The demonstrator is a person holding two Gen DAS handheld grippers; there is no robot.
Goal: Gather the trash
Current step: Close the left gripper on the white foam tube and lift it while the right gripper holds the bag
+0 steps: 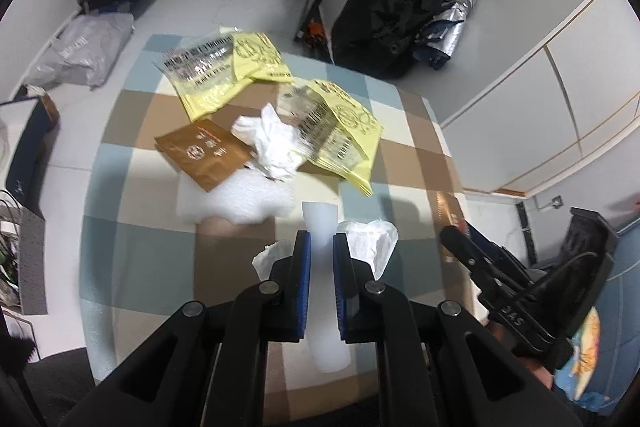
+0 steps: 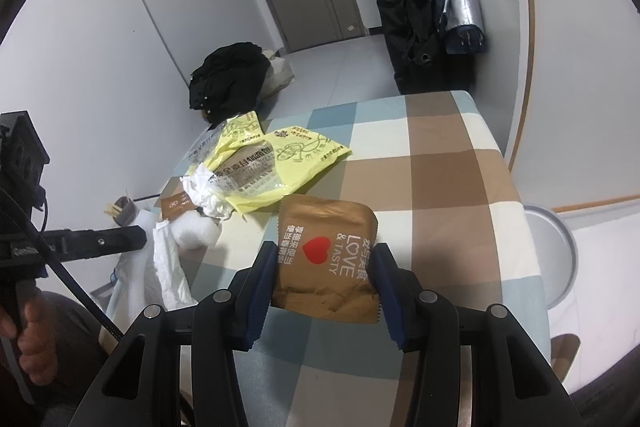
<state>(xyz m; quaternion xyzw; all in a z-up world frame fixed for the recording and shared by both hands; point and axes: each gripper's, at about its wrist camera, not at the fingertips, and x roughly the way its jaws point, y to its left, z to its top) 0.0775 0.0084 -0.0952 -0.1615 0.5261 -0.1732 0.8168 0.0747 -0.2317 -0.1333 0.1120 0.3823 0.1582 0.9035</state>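
Left gripper point(image 1: 321, 241) nearly closed, pinching translucent white strip point(image 1: 320, 223), white tissue point(image 1: 370, 239) bunched at its fingers. Right gripper point(image 2: 325, 259) half-open, jaws pressing sides of brown snack packet point(image 2: 326, 255), packet over checked tablecloth point(image 2: 440, 179). Beyond packet on cloth: foam wad point(image 1: 236, 201), crumpled tissue point(image 1: 272, 143), brown sachet point(image 1: 202, 153), yellow wrappers point(image 1: 344, 131). Past cloth's far edge: black coat point(image 1: 404, 7), folded umbrella point(image 2: 456, 3).

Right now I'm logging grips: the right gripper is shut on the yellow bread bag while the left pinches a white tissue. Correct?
Not quite. The right wrist view shows the right gripper shut on the brown snack packet, not the yellow bread bag. The left gripper does pinch a white tissue.
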